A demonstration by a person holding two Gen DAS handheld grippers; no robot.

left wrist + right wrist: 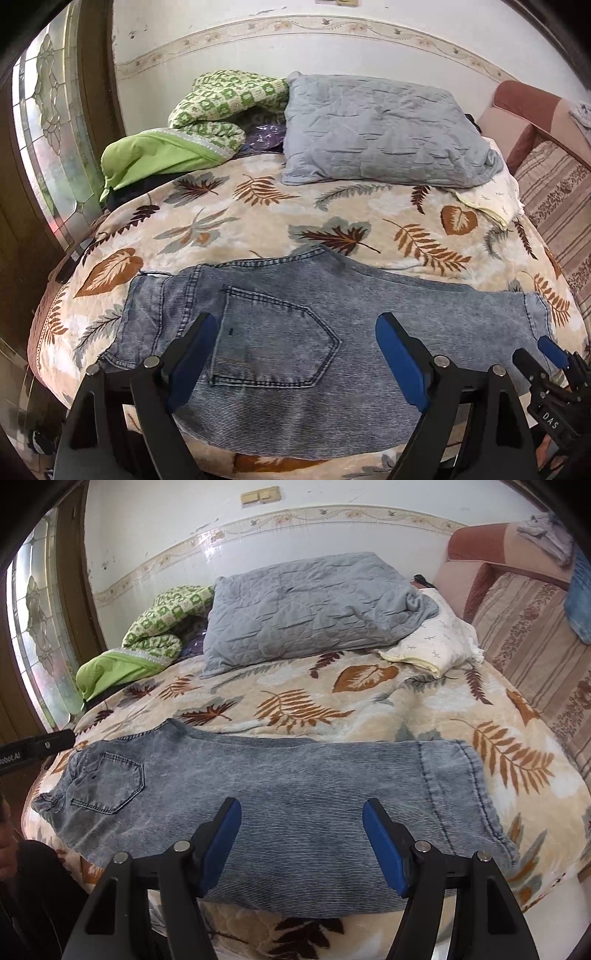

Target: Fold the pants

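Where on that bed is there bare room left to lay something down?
A bare band of leaf-print blanket lies between the blue-grey denim pants and the grey quilted pillow, and more right of the hem. The head end is crowded: pillow, green patterned quilt, cream cloth.

— What is the room like?
— A bed (369,716) fills it, under a cream blanket (236,229) printed with brown and grey leaves. At the far end lie a grey quilted pillow (384,133), a green patterned quilt (221,103) to its left and a small white pillow (439,638) to its right.

— And the walls?
— A white wall (166,520) with a floral border strip (295,27) and a yellowed switch plate (260,496). On the left, a leaded glass window (51,122) in a dark wood frame lets in daylight. On the right stands a striped pink sofa (524,635).
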